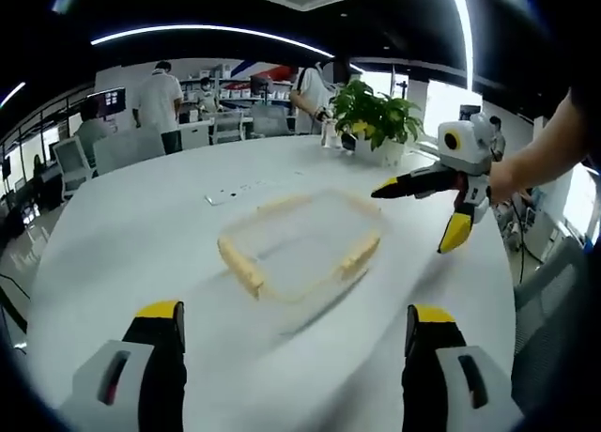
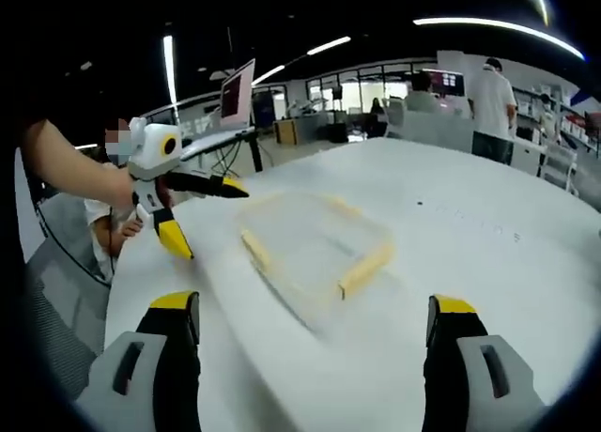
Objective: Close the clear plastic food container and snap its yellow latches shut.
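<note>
The clear plastic food container point(image 1: 302, 242) lies flat in the middle of the white table point(image 1: 122, 235), blurred, with yellow latches point(image 1: 240, 266) along its sides. In the left gripper view my left gripper point(image 1: 296, 324) is open, a short way in front of the container, nothing between its jaws. My right gripper point(image 1: 420, 214) hangs open just beyond the container's right side, held by a person's hand. The right gripper view has the container point(image 2: 315, 244) ahead of the open right gripper point(image 2: 315, 315), a yellow latch point(image 2: 366, 268) on its near edge, and the left gripper point(image 2: 212, 220) open at its left.
A potted plant point(image 1: 377, 117) stands at the table's far edge. Office chairs point(image 1: 70, 160) and several people stand beyond the table. A monitor point(image 2: 237, 94) sits on a desk behind. The table edge point(image 2: 117, 291) curves close beside a person's arm.
</note>
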Available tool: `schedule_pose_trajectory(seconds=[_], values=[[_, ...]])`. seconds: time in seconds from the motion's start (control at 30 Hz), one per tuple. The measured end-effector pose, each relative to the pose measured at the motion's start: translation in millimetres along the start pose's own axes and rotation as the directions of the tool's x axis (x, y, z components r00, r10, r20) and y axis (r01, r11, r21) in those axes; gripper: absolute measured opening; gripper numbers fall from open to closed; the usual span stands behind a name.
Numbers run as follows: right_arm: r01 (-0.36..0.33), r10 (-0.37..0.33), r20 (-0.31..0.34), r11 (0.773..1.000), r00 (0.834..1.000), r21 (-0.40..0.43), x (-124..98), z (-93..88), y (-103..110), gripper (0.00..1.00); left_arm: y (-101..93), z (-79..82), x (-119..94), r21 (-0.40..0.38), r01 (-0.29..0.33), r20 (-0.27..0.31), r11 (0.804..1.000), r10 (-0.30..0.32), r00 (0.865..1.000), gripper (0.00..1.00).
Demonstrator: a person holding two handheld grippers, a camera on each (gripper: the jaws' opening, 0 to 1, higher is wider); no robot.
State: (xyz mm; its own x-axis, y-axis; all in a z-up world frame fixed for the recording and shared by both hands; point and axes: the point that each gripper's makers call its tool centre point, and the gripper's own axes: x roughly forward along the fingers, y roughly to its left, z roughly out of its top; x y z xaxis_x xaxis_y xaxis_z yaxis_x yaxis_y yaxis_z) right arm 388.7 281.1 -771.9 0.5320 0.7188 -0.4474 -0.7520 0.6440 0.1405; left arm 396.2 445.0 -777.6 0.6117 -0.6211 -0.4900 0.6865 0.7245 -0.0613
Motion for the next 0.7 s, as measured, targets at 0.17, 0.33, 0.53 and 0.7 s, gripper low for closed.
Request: schedule_pose_trajectory(seconds=[0.17,0.33,0.53,0.7], values=[[0.020,-0.021,0.014,0.999,1.000,0.030,-8.5,-1.2,1.5,0.99,5.1,-5.6,-8.1,-0.044,-0.021,0.008,0.999,0.022,1.000,0.95],[0.044,-0.045,0.023,0.998,0.999,0.049,-19.9,-2.7,2.7,0.99,8.5,-2.7,-19.9,-0.166,-0.040,0.048,0.985,0.049,0.998,0.93],[0.077,-0.079,0.021,0.994,0.997,0.073,-34.4,-9.8,0.5,0.98,7.1,-10.0,-32.3,-0.142,-0.059,0.036,0.988,0.064,0.997,0.92],[0.104,-0.108,0.041,0.989,0.993,0.105,-47.5,-11.0,0.4,0.98,0.4,-16.9,-47.5,-0.145,-0.072,0.031,0.987,0.077,0.997,0.92]])
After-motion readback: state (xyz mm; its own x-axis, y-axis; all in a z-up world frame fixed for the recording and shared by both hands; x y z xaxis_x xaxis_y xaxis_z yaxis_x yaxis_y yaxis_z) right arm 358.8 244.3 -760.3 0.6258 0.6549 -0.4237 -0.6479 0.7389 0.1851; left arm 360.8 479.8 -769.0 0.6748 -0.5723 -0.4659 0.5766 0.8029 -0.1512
